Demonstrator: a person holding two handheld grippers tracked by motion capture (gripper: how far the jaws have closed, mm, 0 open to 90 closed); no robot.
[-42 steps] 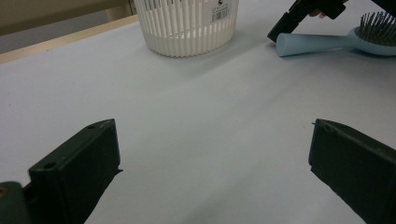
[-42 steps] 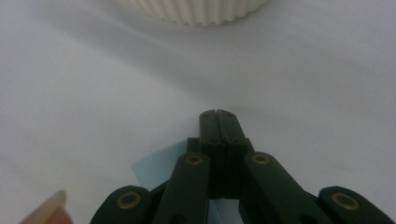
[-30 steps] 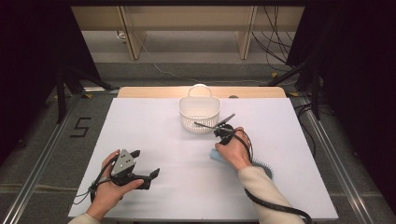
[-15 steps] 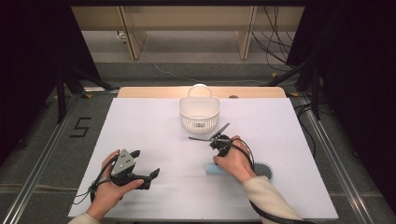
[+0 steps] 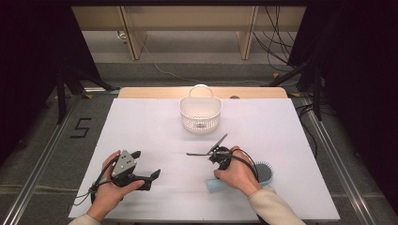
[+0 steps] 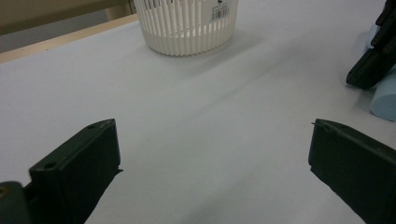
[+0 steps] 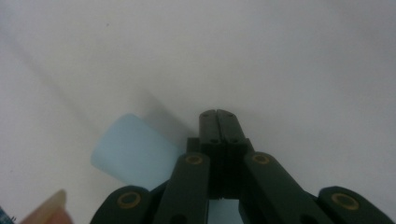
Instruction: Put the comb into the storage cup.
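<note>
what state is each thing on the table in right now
basket: upright, something small inside
hairbrush: lying flat, handle end under the right hand
left gripper: jaws wide open, empty
right gripper: jaws shut, nothing between them, just above the brush handle

- The high view looks forward and down from above the person's side, taking in the whole white counter [image 5: 155, 117] from some way off.
- The left gripper view sits low, just above the counter, looking across it at the basket [image 6: 187, 25]; the high view shares that basket [image 5: 201, 114].
- The right gripper view looks steeply down, very near the surface, beside a pale blue handle [image 7: 133, 156], shared with the high view [image 5: 217, 185].
</note>
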